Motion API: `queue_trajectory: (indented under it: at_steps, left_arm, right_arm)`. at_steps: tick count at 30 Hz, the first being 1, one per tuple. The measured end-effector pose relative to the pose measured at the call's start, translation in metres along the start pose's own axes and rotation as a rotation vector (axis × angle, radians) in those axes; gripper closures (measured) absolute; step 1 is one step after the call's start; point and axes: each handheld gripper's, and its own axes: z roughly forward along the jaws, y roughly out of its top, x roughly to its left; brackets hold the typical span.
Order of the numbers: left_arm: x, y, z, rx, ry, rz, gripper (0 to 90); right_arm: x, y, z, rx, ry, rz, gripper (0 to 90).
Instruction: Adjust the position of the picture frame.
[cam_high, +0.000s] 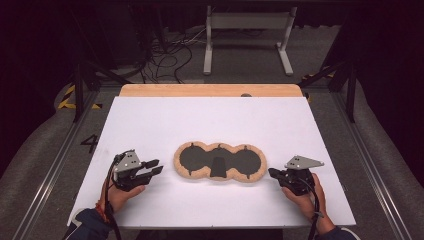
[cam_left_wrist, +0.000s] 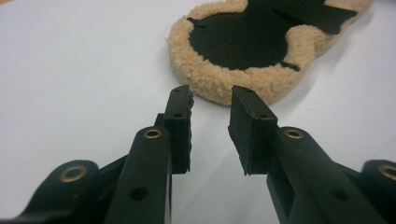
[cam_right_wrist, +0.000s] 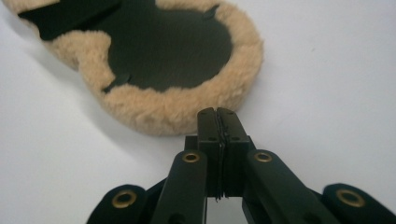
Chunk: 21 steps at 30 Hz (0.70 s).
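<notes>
A flat pad with a tan fleece rim and a black three-lobed inner face (cam_high: 219, 161) lies in the middle of the white table. My left gripper (cam_high: 156, 167) is just left of it, open, nothing between its jaws. In the left gripper view its fingertips (cam_left_wrist: 184, 100) sit a short way from the pad's fleece edge (cam_left_wrist: 219, 81). My right gripper (cam_high: 273, 173) sits at the pad's right end with its jaws shut together. In the right gripper view its tip (cam_right_wrist: 217, 114) is right at the fleece rim (cam_right_wrist: 159, 109); whether it touches is unclear.
The white table top (cam_high: 150, 120) has a wooden strip (cam_high: 210, 90) along its far edge. Beyond it stand a grey metal frame (cam_high: 247, 37) and loose cables (cam_high: 165, 55) on the floor. Rails run along both sides of the table.
</notes>
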Motion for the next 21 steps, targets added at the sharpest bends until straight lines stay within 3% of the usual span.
queue_trajectory:
  at_steps: [4,8,14,21]
  left_arm:
    - [-0.002,0.003,0.015,0.029,-0.023,0.009,73.7]
    - [-0.006,0.006,0.022,0.051,-0.038,0.031,75.9]
    - [-0.006,0.008,0.037,0.092,-0.070,0.018,80.3]
    - [-0.007,0.009,0.038,0.093,-0.079,0.021,80.2]
  right_arm:
    - [0.004,-0.001,0.007,0.034,0.000,-0.007,89.5]
    - [0.005,0.001,0.010,0.032,-0.003,-0.003,89.6]
    - [0.004,0.002,0.015,0.025,-0.014,0.023,90.0]
    - [0.001,0.008,0.021,0.026,-0.040,0.022,90.0]
